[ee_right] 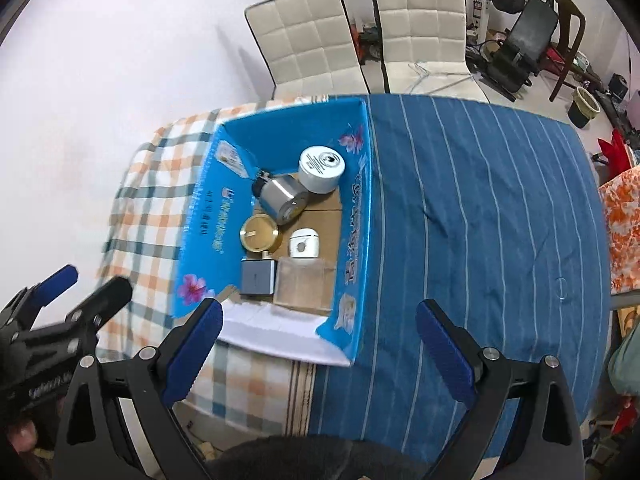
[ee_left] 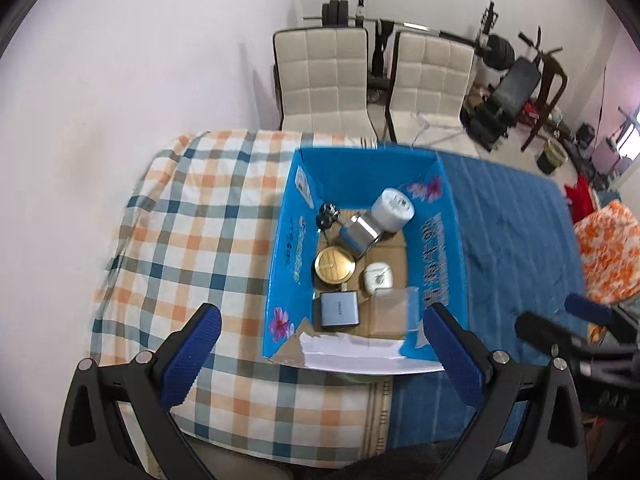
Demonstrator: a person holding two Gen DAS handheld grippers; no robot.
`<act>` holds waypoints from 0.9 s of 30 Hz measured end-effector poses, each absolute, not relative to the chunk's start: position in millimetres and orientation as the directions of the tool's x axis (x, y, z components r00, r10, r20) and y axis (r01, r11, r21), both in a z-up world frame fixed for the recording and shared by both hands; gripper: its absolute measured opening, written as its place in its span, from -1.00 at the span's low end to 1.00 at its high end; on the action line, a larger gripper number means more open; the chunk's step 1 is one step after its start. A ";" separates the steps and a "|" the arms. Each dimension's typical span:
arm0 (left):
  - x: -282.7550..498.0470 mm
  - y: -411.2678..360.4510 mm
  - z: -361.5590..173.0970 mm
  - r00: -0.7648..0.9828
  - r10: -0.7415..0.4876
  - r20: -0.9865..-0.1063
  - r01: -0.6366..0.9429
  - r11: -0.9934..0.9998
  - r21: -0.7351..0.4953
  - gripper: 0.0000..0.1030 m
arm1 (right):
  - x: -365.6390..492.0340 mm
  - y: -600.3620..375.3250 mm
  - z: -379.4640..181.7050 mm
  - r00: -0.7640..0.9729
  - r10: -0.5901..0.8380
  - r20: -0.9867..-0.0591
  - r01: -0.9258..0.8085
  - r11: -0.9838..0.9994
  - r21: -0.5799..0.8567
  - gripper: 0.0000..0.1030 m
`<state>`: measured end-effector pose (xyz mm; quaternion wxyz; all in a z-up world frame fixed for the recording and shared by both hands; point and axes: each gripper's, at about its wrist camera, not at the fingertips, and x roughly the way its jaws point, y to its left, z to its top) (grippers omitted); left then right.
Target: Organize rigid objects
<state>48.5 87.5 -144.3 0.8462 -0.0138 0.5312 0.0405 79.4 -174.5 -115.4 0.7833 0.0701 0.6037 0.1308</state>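
Note:
An open blue cardboard box (ee_left: 440,240) (ee_right: 360,216) stands on the table. Inside lie a white round tub (ee_left: 393,206) (ee_right: 321,169), a metal can (ee_left: 360,232) (ee_right: 282,196), a gold round tin (ee_left: 335,265) (ee_right: 259,233), a white earbud case (ee_left: 378,277) (ee_right: 304,244), a grey-blue square box (ee_left: 338,311) (ee_right: 258,278), a clear plastic box (ee_left: 394,312) (ee_right: 304,286) and a black keyring (ee_left: 327,216). My left gripper (ee_left: 324,356) is open and empty above the box's near edge. My right gripper (ee_right: 320,352) is open and empty, also near that edge.
A plaid cloth (ee_left: 192,232) covers the table's left part, a blue striped cloth (ee_right: 480,220) the right. Two white chairs (ee_left: 324,76) (ee_right: 420,24) stand behind the table. Gym gear (ee_left: 504,80) is at the back right. An orange floral cloth (ee_left: 608,252) lies at the right.

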 end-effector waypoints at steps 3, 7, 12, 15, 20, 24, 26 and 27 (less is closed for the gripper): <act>42.2 80.1 -120.8 0.460 0.052 -0.886 -0.080 0.997 0.017 1.00 | 64.8 -180.5 -82.2 0.266 0.300 -0.916 -0.144 0.952 0.270 0.92; 31.7 67.3 -95.2 0.490 0.038 -0.871 -0.054 0.998 0.013 1.00 | 49.1 -187.9 -43.0 0.297 0.325 -0.898 -0.159 0.944 0.289 0.92; 19.7 56.9 -69.2 0.525 0.036 -0.850 -0.039 0.999 0.018 1.00 | 37.3 -195.4 -4.2 0.321 0.313 -0.894 -0.169 0.948 0.271 0.92; 14.0 54.9 -57.9 0.540 0.050 -0.840 -0.048 0.998 0.029 1.00 | 33.5 -201.2 9.5 0.336 0.299 -0.893 -0.158 0.953 0.259 0.92; 5.9 56.3 -45.8 0.566 0.056 -0.823 -0.057 0.998 0.029 1.00 | 24.9 -207.3 27.9 0.362 0.294 -0.884 -0.169 0.954 0.248 0.92; 4.6 56.6 -43.3 0.578 0.052 -0.814 -0.047 0.998 0.030 1.00 | 21.3 -208.9 35.8 0.384 0.274 -0.882 -0.167 0.960 0.226 0.93; 5.7 55.3 -44.2 0.579 0.045 -0.814 -0.039 0.999 0.028 1.00 | 20.6 -209.7 36.4 0.396 0.264 -0.879 -0.161 0.963 0.216 0.92; 4.9 55.5 -45.9 0.580 0.043 -0.814 -0.035 0.999 0.028 1.00 | 20.9 -209.1 35.4 0.403 0.255 -0.879 -0.157 0.966 0.208 0.92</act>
